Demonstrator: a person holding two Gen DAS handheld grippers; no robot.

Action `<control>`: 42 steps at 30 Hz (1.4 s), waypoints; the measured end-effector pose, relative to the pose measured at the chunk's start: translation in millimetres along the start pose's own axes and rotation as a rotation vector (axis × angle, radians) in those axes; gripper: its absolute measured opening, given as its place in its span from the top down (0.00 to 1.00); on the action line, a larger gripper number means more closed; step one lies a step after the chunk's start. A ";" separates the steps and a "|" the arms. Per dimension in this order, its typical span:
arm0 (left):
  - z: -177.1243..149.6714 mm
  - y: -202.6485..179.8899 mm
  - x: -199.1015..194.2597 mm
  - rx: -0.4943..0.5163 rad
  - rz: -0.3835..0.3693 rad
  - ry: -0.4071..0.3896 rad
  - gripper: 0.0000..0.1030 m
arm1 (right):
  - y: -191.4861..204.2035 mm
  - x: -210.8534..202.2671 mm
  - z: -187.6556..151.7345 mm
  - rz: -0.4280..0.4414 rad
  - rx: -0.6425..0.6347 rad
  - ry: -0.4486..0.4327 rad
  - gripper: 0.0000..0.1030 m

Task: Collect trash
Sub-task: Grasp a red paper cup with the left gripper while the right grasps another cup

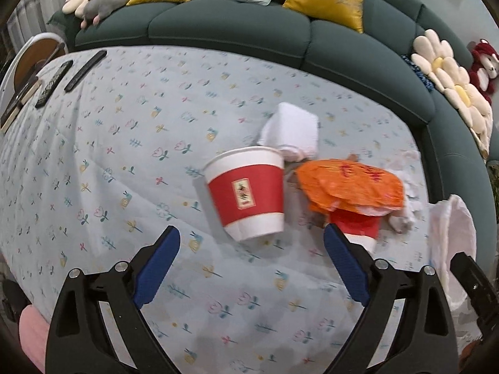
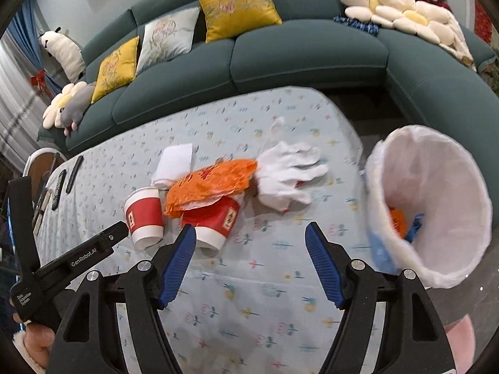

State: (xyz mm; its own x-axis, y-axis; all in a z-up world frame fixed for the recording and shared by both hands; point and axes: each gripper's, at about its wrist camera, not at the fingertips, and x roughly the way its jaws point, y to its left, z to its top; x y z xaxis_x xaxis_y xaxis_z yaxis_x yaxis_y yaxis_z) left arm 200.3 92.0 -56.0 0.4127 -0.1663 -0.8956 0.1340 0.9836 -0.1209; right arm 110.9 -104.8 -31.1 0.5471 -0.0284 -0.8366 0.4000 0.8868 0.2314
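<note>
Blue-padded fingers of the left gripper (image 1: pixel 252 235) stand wide apart above a desk (image 1: pixel 124 162) covered in a pale floral cloth, holding nothing. Just ahead of them, an upright red-and-white paper cup (image 1: pixel 248 193) sits near the middle of the desk. Behind it lies a folded white tissue (image 1: pixel 291 131), and to its right an orange plastic wrapper (image 1: pixel 349 184) drapes over a second red cup (image 1: pixel 355 229) lying on its side, close to the right finger. Crumpled white paper (image 1: pixel 405 193) lies beyond the wrapper. Two dark remote controls (image 1: pixel 68 76) rest at the far left edge, and a green sofa (image 1: pixel 234 28) with cushions curves behind.

From the right wrist camera, the right gripper (image 2: pixel 251 238) also hovers over the desk (image 2: pixel 249 296) with its fingers spread wide and empty. The upright cup (image 2: pixel 145 215), the tipped cup (image 2: pixel 215 222) under the orange wrapper (image 2: pixel 209 185), the tissue (image 2: pixel 174 165) and a white glove (image 2: pixel 288 176) form a cluster ahead. At right, beside the desk, a bin (image 2: pixel 436 199) lined with a white bag already holds orange and blue scraps. The left gripper's black body (image 2: pixel 78 258) enters from the left.
</note>
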 end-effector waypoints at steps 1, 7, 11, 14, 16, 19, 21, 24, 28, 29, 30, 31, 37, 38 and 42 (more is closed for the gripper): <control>1.7 2.5 4.0 -0.006 0.000 0.007 0.14 | 3.4 7.3 0.0 -0.001 0.001 0.012 0.33; 14.0 12.5 33.3 -0.038 -0.001 0.060 0.14 | 18.2 44.5 4.7 -0.005 0.010 0.066 0.33; 21.0 12.2 51.2 -0.038 -0.001 0.089 0.14 | 23.9 68.9 9.4 -0.008 0.024 0.104 0.33; 24.8 11.7 61.5 -0.042 -0.010 0.103 0.14 | 26.7 84.6 10.8 -0.002 0.038 0.131 0.33; 26.9 11.1 67.2 -0.043 -0.017 0.110 0.14 | 27.5 94.8 10.5 0.002 0.046 0.153 0.33; 28.1 10.9 76.6 -0.049 -0.040 0.130 0.22 | 28.9 107.8 8.8 0.010 0.056 0.182 0.33; 27.1 11.9 81.5 -0.058 -0.060 0.149 0.30 | 28.1 114.5 7.6 0.015 0.064 0.198 0.33; 23.8 12.5 83.1 -0.057 -0.060 0.143 0.37 | 28.6 120.4 4.2 0.069 0.085 0.215 0.33; 18.8 10.3 79.7 -0.039 -0.061 0.135 0.38 | 37.9 123.9 -2.5 0.158 0.076 0.243 0.56; 17.7 10.4 78.2 -0.037 -0.059 0.133 0.38 | 41.3 122.5 -3.3 0.169 0.065 0.245 0.59; 16.0 10.1 76.2 -0.036 -0.057 0.130 0.38 | 46.1 120.0 -4.3 0.153 0.044 0.244 0.59; 14.2 10.1 72.5 -0.035 -0.056 0.124 0.38 | 49.3 117.7 -5.7 0.149 0.029 0.242 0.59; 6.5 10.9 47.5 -0.028 -0.052 0.084 0.38 | 56.0 88.4 -10.7 0.172 0.000 0.200 0.59; 4.8 10.3 41.0 -0.030 -0.055 0.076 0.38 | 54.7 84.3 -9.0 0.174 0.002 0.193 0.59; 1.4 3.5 16.9 -0.019 -0.064 0.037 0.38 | 45.5 55.0 -2.3 0.178 0.009 0.133 0.59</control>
State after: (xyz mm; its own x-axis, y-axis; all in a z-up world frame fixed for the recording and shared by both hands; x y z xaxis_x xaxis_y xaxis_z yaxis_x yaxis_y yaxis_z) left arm 209.0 92.5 -70.9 0.3700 -0.2264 -0.9010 0.1421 0.9722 -0.1859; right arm 157.6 -64.9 -67.7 0.5081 0.1902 -0.8400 0.3126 0.8681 0.3857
